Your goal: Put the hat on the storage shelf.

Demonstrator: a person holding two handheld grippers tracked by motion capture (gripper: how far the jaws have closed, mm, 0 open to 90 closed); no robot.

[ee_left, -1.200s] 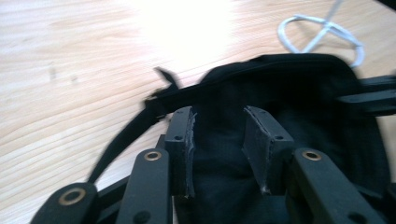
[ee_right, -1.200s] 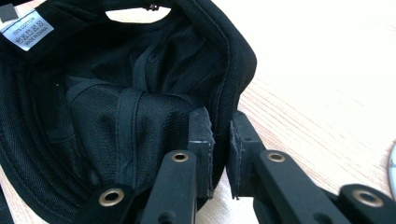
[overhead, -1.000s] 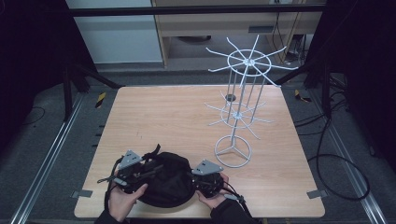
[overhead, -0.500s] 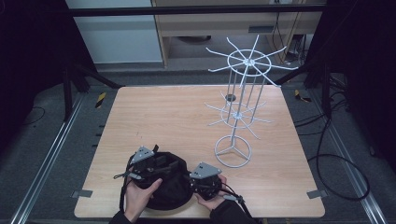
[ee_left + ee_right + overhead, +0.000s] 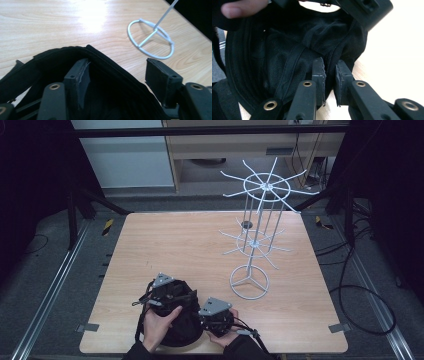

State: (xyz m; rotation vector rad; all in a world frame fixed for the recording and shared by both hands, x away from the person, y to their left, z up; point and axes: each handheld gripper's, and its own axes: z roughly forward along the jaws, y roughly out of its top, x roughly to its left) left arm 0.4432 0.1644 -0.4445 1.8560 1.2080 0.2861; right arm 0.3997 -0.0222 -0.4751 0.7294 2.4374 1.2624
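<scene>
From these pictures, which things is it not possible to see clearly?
- Black cap, high view: the hands and both grippers cover most of it.
- Left gripper, its own view: one jaw is inside the cap; whether it touches the fabric is unclear.
- Wire rack, left gripper view: the top edge cuts it off.

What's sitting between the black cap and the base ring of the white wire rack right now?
Nothing: in the left gripper view only bare wooden table lies between the black cap and the rack's base ring. The high view agrees.

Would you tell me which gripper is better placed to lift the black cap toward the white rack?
Right. The right gripper already pinches the black cap edge; the left gripper jaws straddle its rim, open. The white rack stands on that side.
</scene>
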